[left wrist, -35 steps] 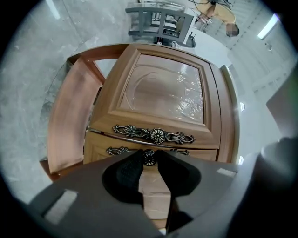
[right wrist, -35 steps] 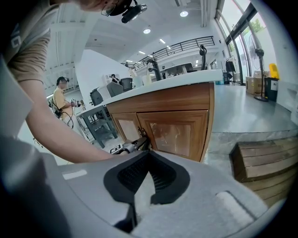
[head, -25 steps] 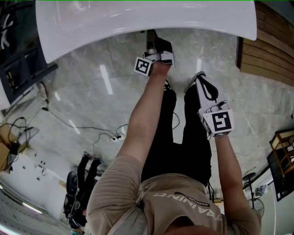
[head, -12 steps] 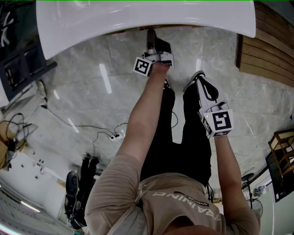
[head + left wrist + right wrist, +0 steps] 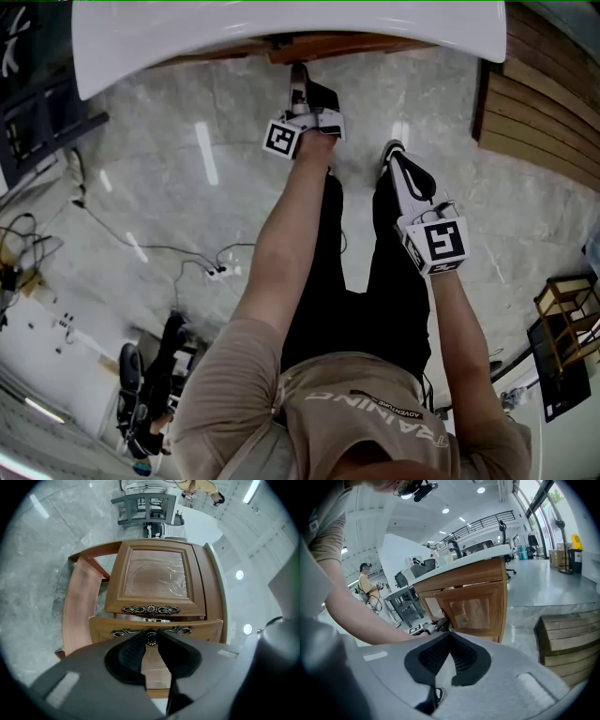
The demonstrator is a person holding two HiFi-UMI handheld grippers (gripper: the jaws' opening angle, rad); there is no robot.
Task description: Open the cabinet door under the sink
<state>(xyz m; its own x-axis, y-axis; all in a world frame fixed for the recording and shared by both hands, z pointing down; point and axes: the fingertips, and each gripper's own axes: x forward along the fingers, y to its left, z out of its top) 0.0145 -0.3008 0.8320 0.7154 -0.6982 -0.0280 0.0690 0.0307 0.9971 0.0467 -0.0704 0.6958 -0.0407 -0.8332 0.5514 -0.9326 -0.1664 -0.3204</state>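
Head view: beneath the white moulded sink basin [image 5: 281,28], a brown wooden cabinet door [image 5: 328,45] now juts out past the rim, whereas a second ago only a thin sliver of wood shows there. The door is evidently swinging outward, so the opening is judged to be under way but not complete. Left gripper view: the left gripper [image 5: 151,638] has its fingers set narrowly, their tips pinching the round knob of the dark ornate metal handle [image 5: 180,630] on the door's front; the neighbouring panelled wooden door [image 5: 154,578] lies flush against the cabinet, untouched. Right gripper view: the right gripper [image 5: 450,637] hangs over the grey marble floor [image 5: 187,187], well apart from the cabinet, its fingertips brought together on nothing.
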